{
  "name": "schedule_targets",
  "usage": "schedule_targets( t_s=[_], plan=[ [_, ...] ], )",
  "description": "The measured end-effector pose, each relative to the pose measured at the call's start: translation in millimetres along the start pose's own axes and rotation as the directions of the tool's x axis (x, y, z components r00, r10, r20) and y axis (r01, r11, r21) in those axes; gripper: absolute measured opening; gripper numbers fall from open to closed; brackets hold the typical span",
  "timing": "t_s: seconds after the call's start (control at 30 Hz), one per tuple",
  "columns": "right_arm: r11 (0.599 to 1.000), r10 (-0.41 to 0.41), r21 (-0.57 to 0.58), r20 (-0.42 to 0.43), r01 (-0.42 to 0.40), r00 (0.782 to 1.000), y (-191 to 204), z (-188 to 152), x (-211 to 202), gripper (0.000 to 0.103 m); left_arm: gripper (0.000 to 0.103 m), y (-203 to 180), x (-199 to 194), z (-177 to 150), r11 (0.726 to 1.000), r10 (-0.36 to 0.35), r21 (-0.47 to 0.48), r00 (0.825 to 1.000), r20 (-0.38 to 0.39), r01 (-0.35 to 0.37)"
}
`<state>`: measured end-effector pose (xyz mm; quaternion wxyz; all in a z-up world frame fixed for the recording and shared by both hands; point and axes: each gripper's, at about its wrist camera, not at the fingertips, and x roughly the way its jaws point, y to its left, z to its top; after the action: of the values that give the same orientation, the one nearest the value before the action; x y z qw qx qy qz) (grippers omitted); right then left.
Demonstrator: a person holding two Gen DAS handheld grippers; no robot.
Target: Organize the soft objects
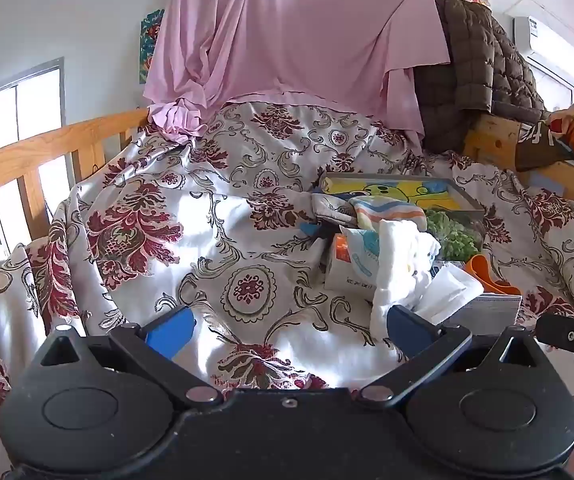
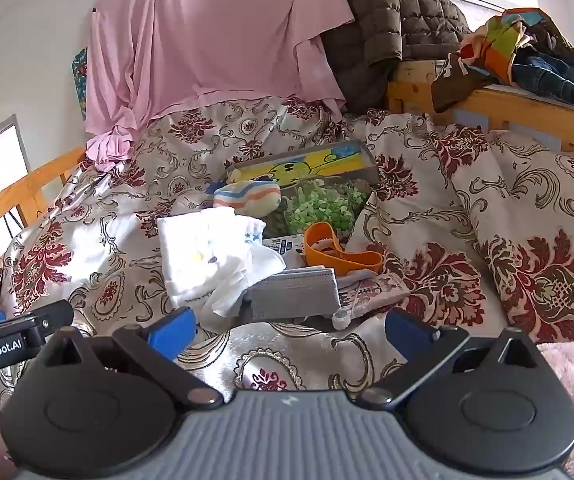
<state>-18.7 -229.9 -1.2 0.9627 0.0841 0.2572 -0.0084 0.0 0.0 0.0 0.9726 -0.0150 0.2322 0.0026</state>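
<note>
1. Because nothing is picked yet, we keep the left gripper [image 1: 289, 330] and right gripper [image 2: 289, 330] wide and empty.
2. The white cloth [image 2: 211, 260] lies at centre frame, piled among clutter on the bedspread [image 2: 527, 220].

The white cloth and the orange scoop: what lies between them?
In the right wrist view, a printed packet peeks out between the white cloth and the orange scoop.

Both tools tilt downward, side by side. The left tool [image 1: 289, 330] has its blue fingers [image 1: 171, 332] spread wide with nothing between them. The right tool [image 2: 289, 330] stands equally wide and empty, just beside it.
</note>
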Motion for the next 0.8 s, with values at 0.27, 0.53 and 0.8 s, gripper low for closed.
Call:
schedule_targets(
  t_s=[0.27, 0.53, 0.8],
  plan=[
    [1.000, 0.001, 0.002, 0.001, -0.001, 1.000, -0.2, -0.1, 0.2, 0.103, 0.102, -2.2, -1.3, 3.5, 1.000, 0.001, 0.003, 1.000, 0.000, -0.001],
    [1.000, 0.001, 0.003, 0.001, -0.001, 1.000, -0.4, 0.0, 0.1, 0.103, 0.102, -3.8, -2.3, -0.3, 1.000, 0.000, 0.009, 1.000, 0.009, 0.000],
    [1.000, 0.002, 0.004, 0.001, -0.002, 1.000, -0.3, -0.1, -0.3, 0.103, 0.102, -2.8, -1.3, -0.9, 1.000, -0.002, 0.011, 1.000, 0.008, 0.002]
  ],
)
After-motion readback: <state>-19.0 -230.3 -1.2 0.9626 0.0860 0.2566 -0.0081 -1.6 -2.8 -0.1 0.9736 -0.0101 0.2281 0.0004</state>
